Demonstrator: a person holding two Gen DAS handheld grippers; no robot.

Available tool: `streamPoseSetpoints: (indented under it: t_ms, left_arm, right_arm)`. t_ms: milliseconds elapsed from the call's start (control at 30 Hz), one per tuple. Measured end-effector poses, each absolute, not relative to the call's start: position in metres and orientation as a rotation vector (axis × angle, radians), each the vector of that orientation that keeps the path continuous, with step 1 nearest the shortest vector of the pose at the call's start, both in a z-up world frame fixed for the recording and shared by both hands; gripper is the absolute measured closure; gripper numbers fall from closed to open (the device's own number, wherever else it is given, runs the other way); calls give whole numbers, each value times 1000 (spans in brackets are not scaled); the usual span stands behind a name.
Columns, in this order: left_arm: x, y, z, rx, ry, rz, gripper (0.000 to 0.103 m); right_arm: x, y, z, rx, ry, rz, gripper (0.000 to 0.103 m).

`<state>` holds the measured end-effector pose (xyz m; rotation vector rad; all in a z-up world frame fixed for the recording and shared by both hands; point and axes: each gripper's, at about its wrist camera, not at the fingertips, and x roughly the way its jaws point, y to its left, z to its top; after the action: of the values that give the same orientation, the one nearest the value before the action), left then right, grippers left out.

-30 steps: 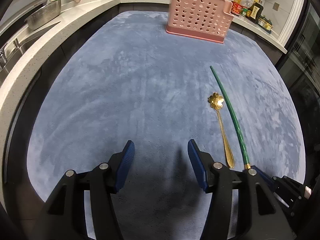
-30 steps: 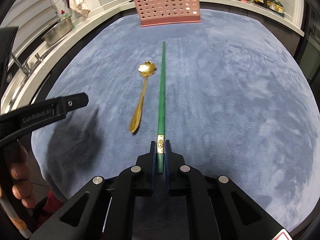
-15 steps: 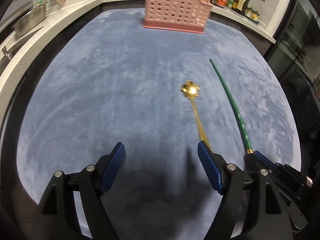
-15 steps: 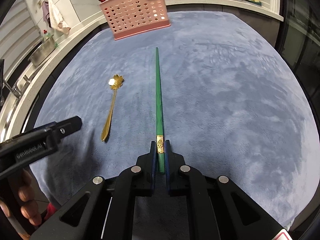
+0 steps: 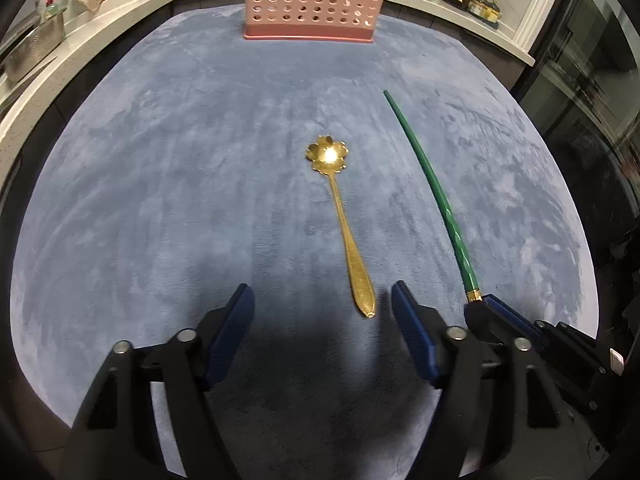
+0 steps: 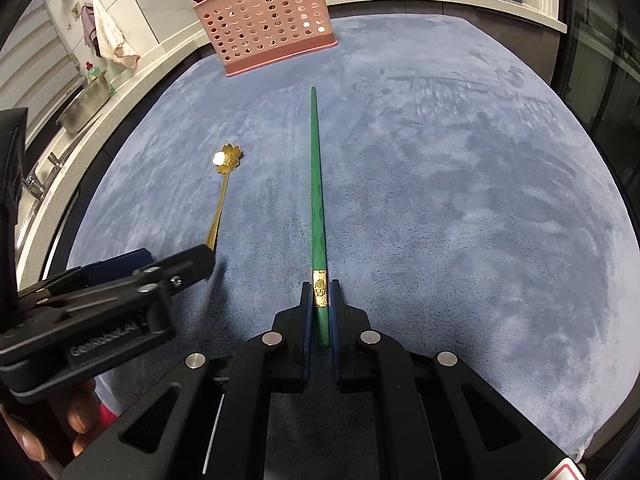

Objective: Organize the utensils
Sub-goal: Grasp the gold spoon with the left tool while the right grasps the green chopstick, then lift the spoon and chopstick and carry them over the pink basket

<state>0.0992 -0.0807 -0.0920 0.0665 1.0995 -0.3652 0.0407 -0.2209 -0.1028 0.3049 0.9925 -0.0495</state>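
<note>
Gold spoon (image 5: 344,216) flat on blue mat (image 5: 160,200), handle end between closing left gripper (image 5: 322,306) jaws, untouched
Right gripper (image 6: 320,300) clamps green chopstick (image 6: 318,200); thin handle may slip if pads close off-centre

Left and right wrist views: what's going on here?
A person works two handheld grippers over a blue-grey mat. The right gripper is shut on the gold-banded end of a green chopstick. The left gripper has its jaws closing around the handle tip of a gold flower-bowled spoon, pads not yet touching. The pink perforated plastic utensil basket waits at the far edge.
</note>
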Motion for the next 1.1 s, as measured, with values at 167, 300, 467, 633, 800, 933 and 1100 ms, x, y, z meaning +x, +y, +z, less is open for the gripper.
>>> streamPoseSetpoints:
  t_ms: [167,300,467,633,800,933,1100]
  left_arm:
    - [99,-86,-95,96,1082,-369,56]
    - [98,-84,-94,97,1069,-394,88]
    - [96,-80,-92,83,1066,-409,92]
    - [94,-74,-83,58,1052,-410,93]
    - [96,-64,-65,1,1028,-407,93]
    - [98,-58,-45,-30,993,-399,100]
    - [105,-54,-24,-53,962,-404,102]
  right_arm:
    - [40,-221,-103,306,993,-49,96]
    - [40,-221,-103,306,993,-50,96]
    - [40,-221,-103,305,993,-49,96]
    - [38,-220,-100,299,983,-47,96]
    - [35,-217,-86,277,947,-38,96]
    - [33,-217,-69,273,909,-31,96]
    - [36,-225,-38,296,838,-28,96]
